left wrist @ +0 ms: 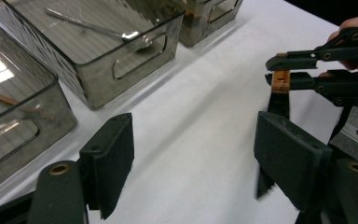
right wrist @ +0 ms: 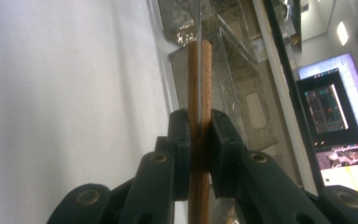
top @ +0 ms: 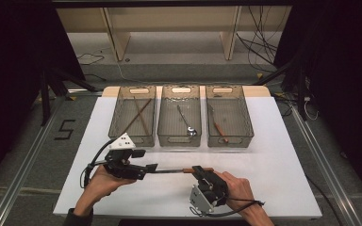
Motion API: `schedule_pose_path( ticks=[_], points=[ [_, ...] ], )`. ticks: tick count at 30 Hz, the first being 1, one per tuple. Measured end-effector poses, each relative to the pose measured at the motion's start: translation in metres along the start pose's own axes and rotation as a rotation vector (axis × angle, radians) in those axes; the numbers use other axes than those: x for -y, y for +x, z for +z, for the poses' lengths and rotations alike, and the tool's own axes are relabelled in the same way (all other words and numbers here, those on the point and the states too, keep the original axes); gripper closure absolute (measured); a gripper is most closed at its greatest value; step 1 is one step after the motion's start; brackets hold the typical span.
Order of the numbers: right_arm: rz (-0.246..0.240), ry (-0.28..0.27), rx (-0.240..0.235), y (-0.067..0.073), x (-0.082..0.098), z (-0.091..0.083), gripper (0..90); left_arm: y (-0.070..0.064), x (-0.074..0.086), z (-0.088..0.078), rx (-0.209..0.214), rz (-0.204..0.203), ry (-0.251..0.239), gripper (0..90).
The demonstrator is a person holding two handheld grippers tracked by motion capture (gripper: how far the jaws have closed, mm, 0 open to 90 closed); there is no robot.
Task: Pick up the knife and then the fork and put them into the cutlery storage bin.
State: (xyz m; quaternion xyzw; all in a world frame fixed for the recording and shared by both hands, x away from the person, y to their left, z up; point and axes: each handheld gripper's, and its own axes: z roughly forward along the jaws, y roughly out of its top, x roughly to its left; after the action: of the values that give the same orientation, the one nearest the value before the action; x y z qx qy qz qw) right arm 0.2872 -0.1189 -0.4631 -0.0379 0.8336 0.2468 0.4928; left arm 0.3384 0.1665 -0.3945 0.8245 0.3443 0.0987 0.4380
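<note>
Three clear bins stand in a row on the far half of the white desk (top: 273, 155). The middle bin (top: 179, 138) serves as the landmark: a spoon (top: 186, 123) lies inside it, the left bin (top: 133, 137) beside it holds chopsticks (top: 139, 114), and the right bin (top: 229, 138) on its other side holds a utensil with a wooden handle (top: 218, 126).

On the near side of the middle bin, above the bare desk, the two grippers meet around a knife (top: 179, 170) with a wooden handle and a dark blade. The right gripper (top: 200, 172) is closed tightly on the wooden handle (right wrist: 199, 107), which stands clamped between its jaws in the right gripper view. The left gripper (top: 146, 168) is wide open; in the left gripper view its two pads are well apart, with the dark blade (left wrist: 277, 105) hanging just beside the right-hand pad and the desk showing between them. It grips nothing.
</note>
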Motion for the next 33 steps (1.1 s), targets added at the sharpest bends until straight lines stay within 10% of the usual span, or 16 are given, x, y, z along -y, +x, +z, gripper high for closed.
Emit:
schedule_pose_path(
  ticks=[18,33],
  points=[
    [-0.022,0.048,0.015,-0.005,0.012,0.0,81.3,0.017,0.004,-0.02,-0.064,-0.054,-0.073,25.1],
    [0.201,0.124,0.03,-0.039,0.046,0.001,81.3,0.017,0.008,-0.021,-0.057,-0.054,-0.112,22.5]
  ],
)
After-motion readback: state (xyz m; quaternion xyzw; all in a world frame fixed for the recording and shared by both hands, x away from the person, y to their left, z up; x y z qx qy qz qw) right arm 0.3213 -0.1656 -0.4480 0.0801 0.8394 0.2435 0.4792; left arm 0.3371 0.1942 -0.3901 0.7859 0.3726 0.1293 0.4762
